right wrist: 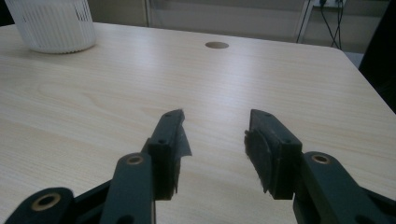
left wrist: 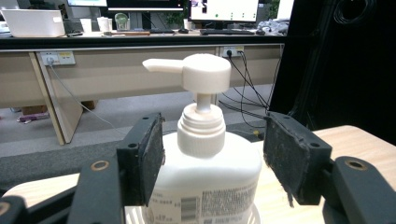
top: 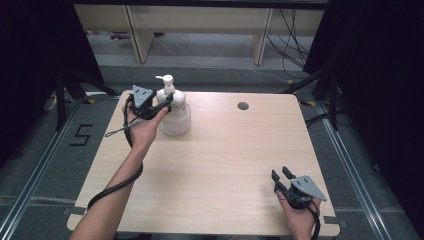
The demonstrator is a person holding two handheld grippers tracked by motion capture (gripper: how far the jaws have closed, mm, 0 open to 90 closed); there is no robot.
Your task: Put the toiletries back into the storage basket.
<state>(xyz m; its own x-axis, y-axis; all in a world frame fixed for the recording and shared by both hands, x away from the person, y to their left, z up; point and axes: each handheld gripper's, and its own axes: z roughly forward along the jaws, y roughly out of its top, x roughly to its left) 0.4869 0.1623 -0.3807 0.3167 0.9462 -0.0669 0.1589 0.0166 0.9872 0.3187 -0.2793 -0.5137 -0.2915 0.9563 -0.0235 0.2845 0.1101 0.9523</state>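
Standing in white basket [top: 176, 122] | pump bottle [top: 172, 97] | left claw [top: 167, 102] open around it

Glossy white plastic pump bottle [left wrist: 205, 168]

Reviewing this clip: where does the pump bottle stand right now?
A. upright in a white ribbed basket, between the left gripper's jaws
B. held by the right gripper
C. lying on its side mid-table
A: the pump bottle stands upright in the white ribbed basket, the left gripper open around its shoulders.
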